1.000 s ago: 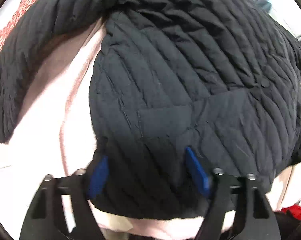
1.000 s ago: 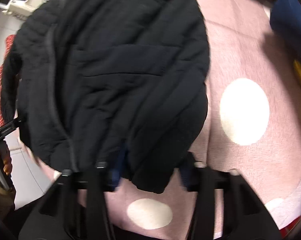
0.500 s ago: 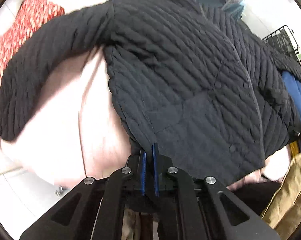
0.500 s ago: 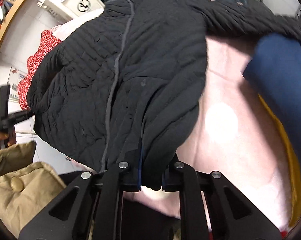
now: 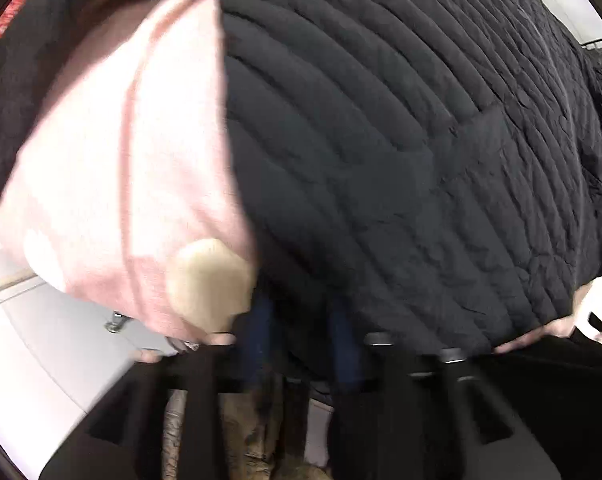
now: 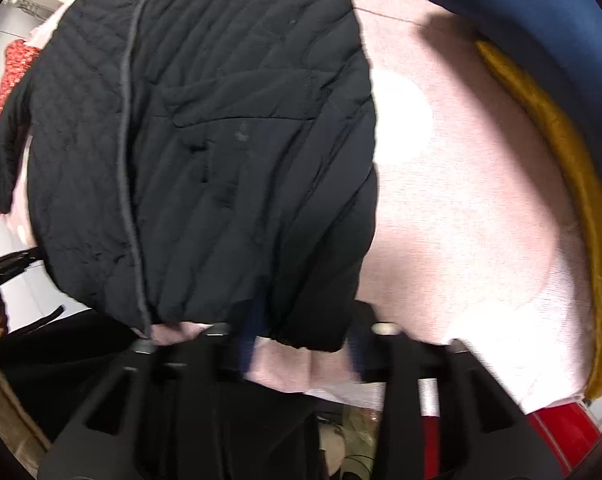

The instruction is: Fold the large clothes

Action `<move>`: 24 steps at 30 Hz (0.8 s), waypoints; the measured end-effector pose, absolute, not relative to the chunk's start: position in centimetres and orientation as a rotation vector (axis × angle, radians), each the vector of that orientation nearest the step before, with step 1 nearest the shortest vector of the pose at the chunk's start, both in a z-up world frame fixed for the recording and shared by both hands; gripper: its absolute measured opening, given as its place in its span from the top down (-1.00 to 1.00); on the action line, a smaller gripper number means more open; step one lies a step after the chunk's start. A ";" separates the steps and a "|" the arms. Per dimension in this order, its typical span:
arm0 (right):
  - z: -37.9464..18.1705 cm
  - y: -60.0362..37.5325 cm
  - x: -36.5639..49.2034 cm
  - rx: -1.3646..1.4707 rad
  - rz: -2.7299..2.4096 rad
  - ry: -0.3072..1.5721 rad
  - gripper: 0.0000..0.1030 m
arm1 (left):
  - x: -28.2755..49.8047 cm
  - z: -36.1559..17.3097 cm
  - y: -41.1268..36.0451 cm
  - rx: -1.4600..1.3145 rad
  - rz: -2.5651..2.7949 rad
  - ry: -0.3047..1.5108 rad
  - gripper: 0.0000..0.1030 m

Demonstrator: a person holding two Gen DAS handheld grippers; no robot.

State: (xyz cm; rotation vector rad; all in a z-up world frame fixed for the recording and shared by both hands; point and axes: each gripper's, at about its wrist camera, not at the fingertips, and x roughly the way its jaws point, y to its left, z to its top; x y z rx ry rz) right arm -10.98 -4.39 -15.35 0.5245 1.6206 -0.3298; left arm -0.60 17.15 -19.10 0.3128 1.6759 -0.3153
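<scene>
A black quilted jacket (image 5: 401, 152) lies spread on a pink bed cover with pale dots (image 5: 113, 168). My left gripper (image 5: 301, 344) is open at the jacket's near hem, its blue pads apart on either side of the hem's left part. In the right wrist view the jacket (image 6: 205, 140) fills the left half, its grey front seam running down it. My right gripper (image 6: 301, 348) is open at the hem's right corner, which hangs between the blurred pads. The pink cover (image 6: 461, 200) lies to the right.
A navy garment (image 6: 541, 20) and a mustard one (image 6: 573, 184) lie at the right of the bed. Red patterned fabric (image 6: 5, 80) lies at the far left. White floor (image 5: 41, 340) shows below the bed edge. A red object (image 6: 557, 436) sits low right.
Both grippers were shut on the jacket's hem half a second ago and have now opened. The cameras have dropped closer to the bed, and the jacket lies flatter.
</scene>
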 end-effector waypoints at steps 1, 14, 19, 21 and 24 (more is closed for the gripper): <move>-14.9 -4.8 -10.9 0.517 -0.348 1.608 -0.21 | 0.0 -18.5 17.7 0.323 -0.280 1.647 -0.38; -11.4 -1.6 -0.3 0.216 -0.179 1.512 -0.61 | 6.8 -13.3 11.1 0.306 -0.363 1.397 -0.69; -17.3 3.4 2.3 -0.057 -0.087 1.646 -0.75 | 6.1 -19.0 6.7 0.407 -0.413 1.486 -0.78; -19.9 4.1 2.7 -0.125 -0.097 1.692 -0.86 | 6.3 -21.0 6.0 0.442 -0.379 1.486 -0.90; -21.0 3.4 3.3 -0.055 -0.117 1.669 -0.90 | 7.1 -21.7 5.7 0.408 -0.369 1.464 -0.91</move>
